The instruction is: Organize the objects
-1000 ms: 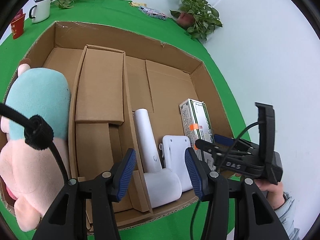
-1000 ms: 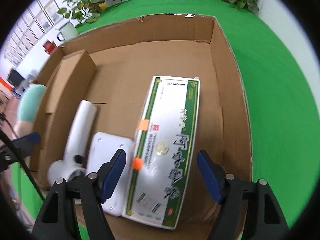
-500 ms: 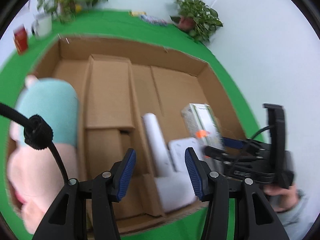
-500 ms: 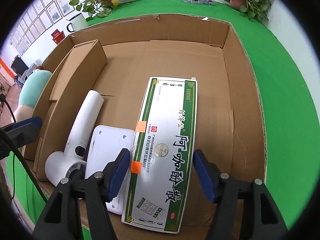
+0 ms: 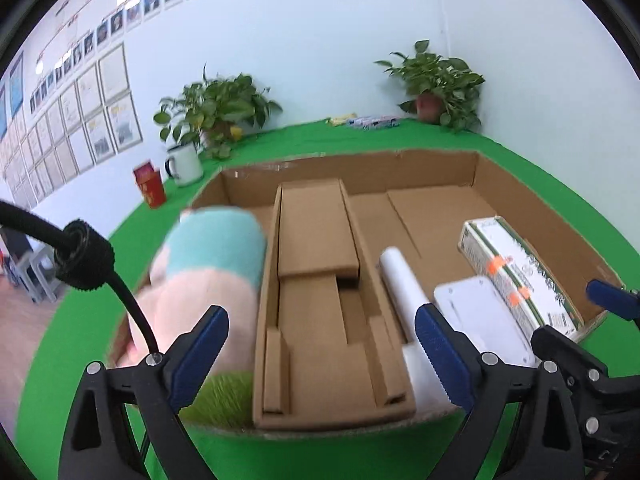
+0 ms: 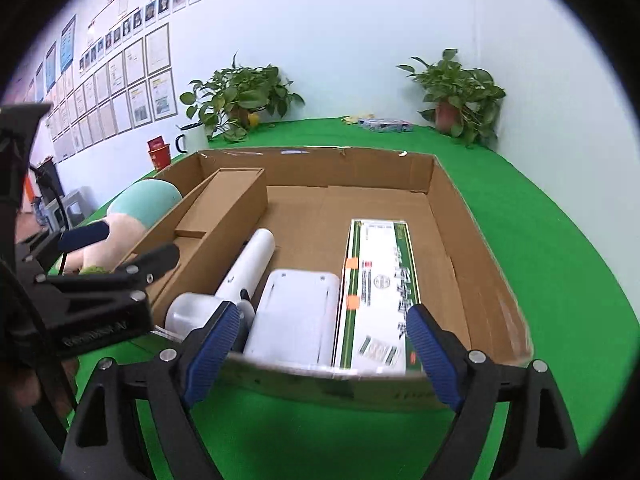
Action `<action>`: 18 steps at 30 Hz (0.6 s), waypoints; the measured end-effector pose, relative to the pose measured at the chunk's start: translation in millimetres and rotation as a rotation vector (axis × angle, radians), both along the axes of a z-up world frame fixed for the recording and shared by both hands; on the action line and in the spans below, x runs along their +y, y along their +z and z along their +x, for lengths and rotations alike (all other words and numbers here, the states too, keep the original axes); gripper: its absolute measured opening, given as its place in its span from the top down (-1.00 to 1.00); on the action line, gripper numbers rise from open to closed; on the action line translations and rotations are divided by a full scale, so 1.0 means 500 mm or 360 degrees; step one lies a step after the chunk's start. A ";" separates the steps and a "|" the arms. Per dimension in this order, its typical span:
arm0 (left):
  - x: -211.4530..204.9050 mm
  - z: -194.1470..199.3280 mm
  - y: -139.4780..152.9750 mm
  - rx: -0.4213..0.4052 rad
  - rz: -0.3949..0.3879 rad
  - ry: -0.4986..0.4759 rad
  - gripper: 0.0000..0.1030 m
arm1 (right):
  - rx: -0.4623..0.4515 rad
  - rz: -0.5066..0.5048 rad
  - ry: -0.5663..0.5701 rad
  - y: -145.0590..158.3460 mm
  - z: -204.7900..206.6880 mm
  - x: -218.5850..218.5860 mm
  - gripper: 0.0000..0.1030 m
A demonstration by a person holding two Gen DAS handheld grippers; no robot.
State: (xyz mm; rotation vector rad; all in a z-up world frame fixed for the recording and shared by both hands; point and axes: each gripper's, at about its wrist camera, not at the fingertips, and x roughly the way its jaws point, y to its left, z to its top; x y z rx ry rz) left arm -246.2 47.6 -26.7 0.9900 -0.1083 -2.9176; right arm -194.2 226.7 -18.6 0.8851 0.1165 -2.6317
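Observation:
A shallow cardboard box point(image 5: 516, 196) point(image 6: 476, 248) lies on the green table. In it are a pink and teal plush toy point(image 5: 212, 272) point(image 6: 136, 208) at the left, a cardboard insert point(image 5: 320, 280) point(image 6: 224, 212), a white hair dryer point(image 5: 404, 292) point(image 6: 248, 268), a flat white device point(image 5: 480, 320) point(image 6: 292, 316) and a green and white carton point(image 5: 524, 276) point(image 6: 376, 284). My left gripper point(image 5: 320, 360) is open and empty in front of the box's near wall. My right gripper point(image 6: 324, 348) is open and empty at the near wall, level with the carton.
A white mug point(image 5: 182, 164) point(image 6: 192, 140), a red cup point(image 5: 150, 186) point(image 6: 160, 152), two potted plants point(image 5: 216, 114) point(image 5: 440, 84) and flat packets point(image 5: 372, 121) point(image 6: 384, 123) stand at the table's far edge. The left gripper shows in the right wrist view point(image 6: 80, 300).
Both grippers have pulled back and tilted up, from looking down into the box to looking across it at the wall. Both jaws stand wider open. The objects in the box have not moved.

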 end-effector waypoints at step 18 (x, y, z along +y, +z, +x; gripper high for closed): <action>0.004 0.032 -0.052 0.0097 0.0056 0.0085 -0.87 | 0.0201 0.0020 -0.0142 -0.030 0.013 -0.011 -0.71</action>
